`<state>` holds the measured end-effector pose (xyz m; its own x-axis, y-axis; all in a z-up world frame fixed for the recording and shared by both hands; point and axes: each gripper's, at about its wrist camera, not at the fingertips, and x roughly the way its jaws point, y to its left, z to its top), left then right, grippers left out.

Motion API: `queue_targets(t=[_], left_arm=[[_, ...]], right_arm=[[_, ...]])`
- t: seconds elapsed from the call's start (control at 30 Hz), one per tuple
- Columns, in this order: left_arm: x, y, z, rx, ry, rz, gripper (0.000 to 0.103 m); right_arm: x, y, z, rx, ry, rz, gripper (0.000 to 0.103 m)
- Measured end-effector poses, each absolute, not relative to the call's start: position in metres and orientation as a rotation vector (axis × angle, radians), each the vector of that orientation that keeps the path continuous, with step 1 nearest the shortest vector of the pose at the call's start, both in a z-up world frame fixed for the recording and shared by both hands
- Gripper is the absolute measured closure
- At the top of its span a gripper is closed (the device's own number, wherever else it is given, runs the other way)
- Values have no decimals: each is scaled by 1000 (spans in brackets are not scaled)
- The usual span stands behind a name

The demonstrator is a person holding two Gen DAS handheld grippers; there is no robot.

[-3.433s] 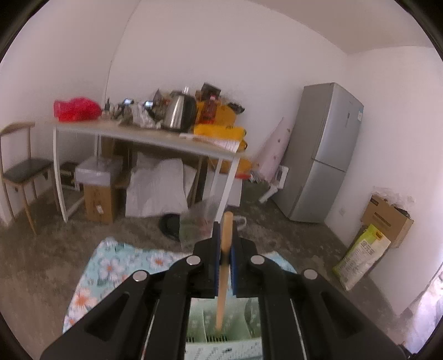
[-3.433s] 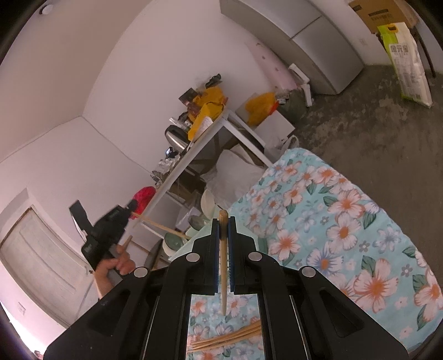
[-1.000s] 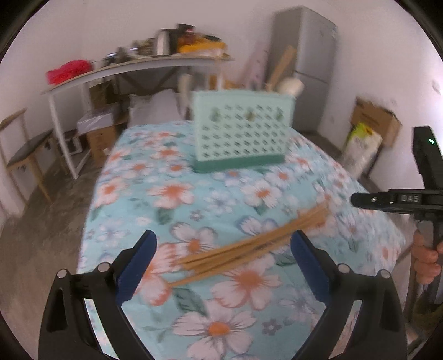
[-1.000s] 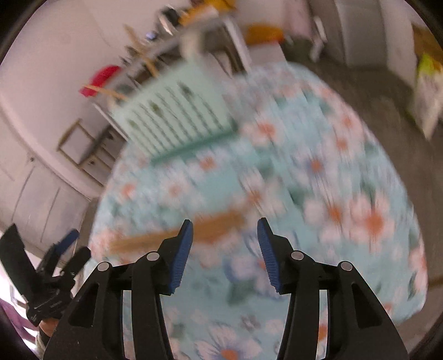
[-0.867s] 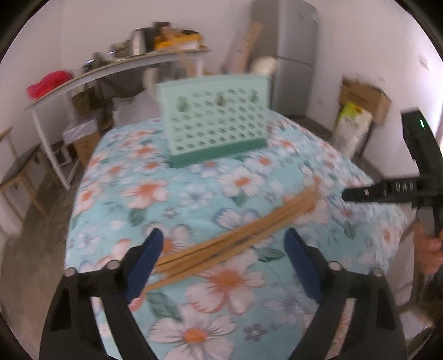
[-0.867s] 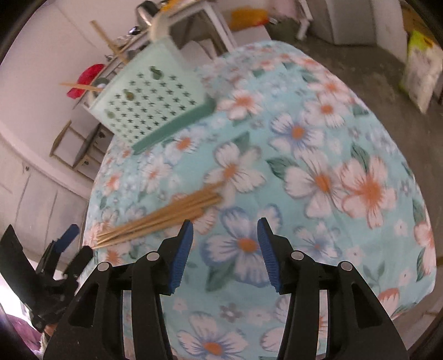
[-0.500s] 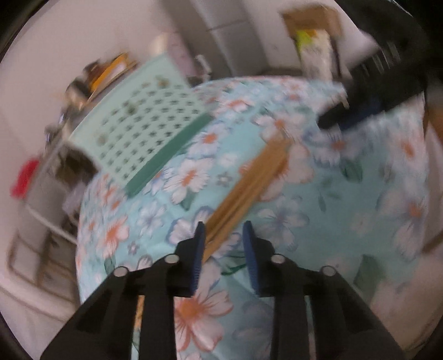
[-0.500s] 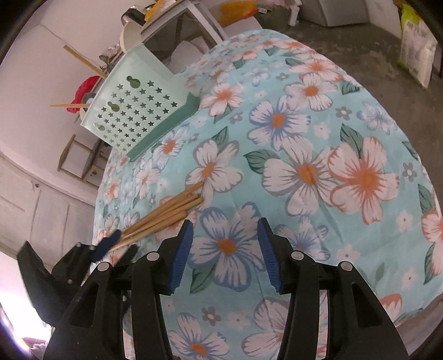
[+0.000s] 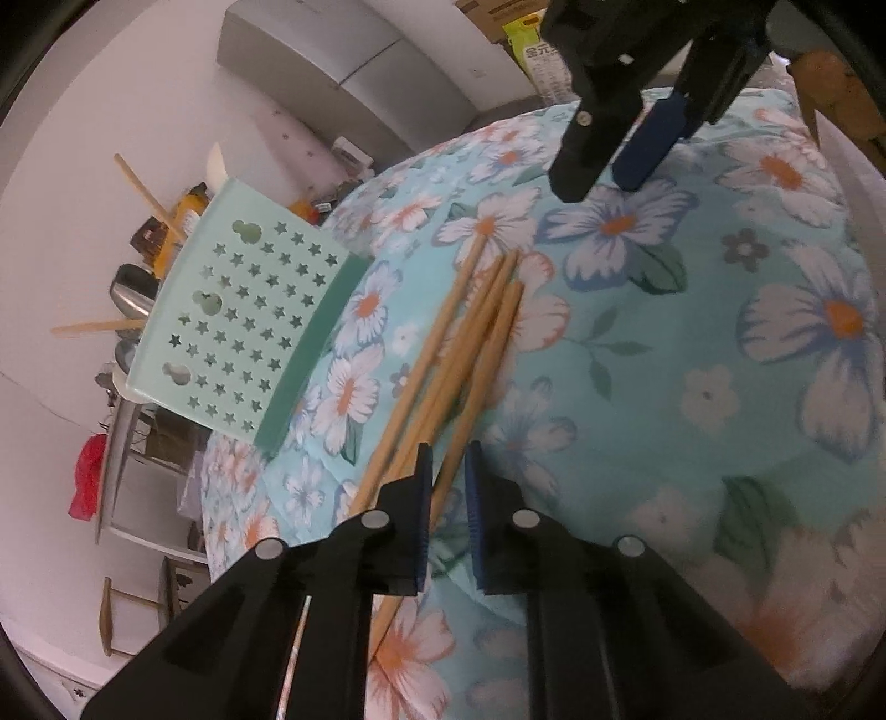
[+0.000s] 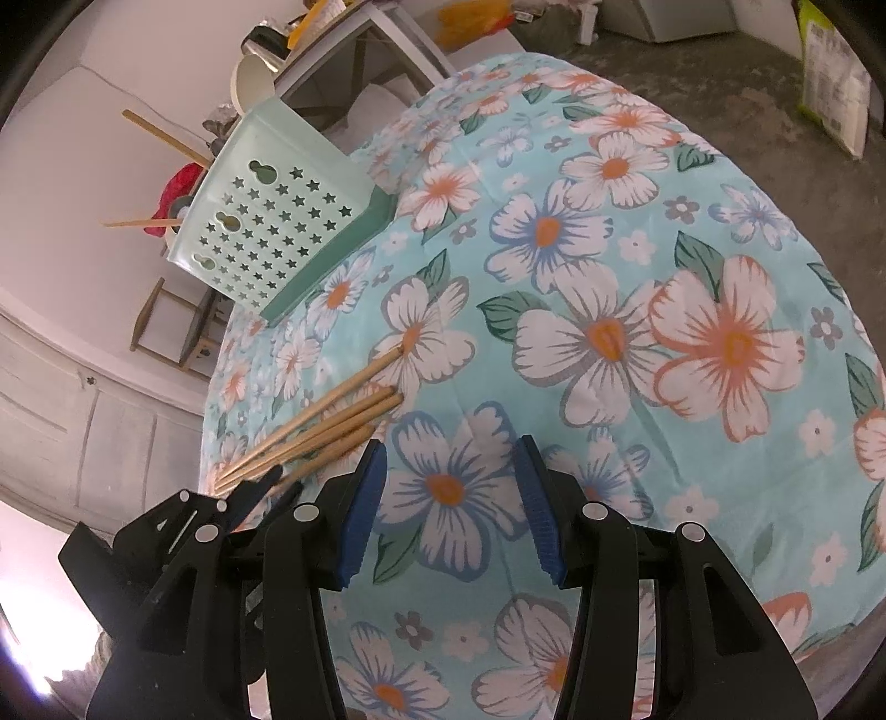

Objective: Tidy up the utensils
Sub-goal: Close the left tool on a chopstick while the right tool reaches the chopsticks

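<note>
Several wooden chopsticks (image 9: 470,343) lie in a loose bunch on the flowered tablecloth (image 9: 692,310). My left gripper (image 9: 447,465) is at their near end with its jaws closing. One chopstick runs between the blue pads, with a small gap still showing beside it. A mint green perforated basket (image 9: 243,327) stands beyond, with two chopsticks (image 9: 149,194) sticking out of it. My right gripper (image 10: 448,448) hovers open over bare cloth, just right of the chopsticks' (image 10: 332,421) far ends. The basket (image 10: 277,221) shows at upper left. Each gripper appears in the other's view: right gripper (image 9: 603,183), left gripper (image 10: 282,482).
The round table's edge (image 10: 830,554) curves off to the right and near side. Behind stand a grey fridge (image 9: 343,66), a cluttered white side table (image 10: 354,33) and a wooden chair (image 10: 166,327). A bag (image 10: 836,94) sits on the floor.
My left gripper rolled, came down to the near ends of the chopsticks and narrowed from wide open to a slim gap around one stick. The right gripper sank slightly and stayed open.
</note>
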<state>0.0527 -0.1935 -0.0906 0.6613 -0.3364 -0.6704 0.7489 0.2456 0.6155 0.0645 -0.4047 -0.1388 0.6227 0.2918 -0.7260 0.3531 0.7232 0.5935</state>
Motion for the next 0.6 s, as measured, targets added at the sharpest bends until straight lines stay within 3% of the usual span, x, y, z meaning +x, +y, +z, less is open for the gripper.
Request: queue_targets(t=[0.37, 0.6], left_arm=[[44, -186, -65, 947, 596, -899, 84], [53, -209, -69, 917, 612, -956, 83]], right_arm=[[62, -404, -138, 796, 921, -42, 56], [61, -406, -140, 817, 920, -38, 56]])
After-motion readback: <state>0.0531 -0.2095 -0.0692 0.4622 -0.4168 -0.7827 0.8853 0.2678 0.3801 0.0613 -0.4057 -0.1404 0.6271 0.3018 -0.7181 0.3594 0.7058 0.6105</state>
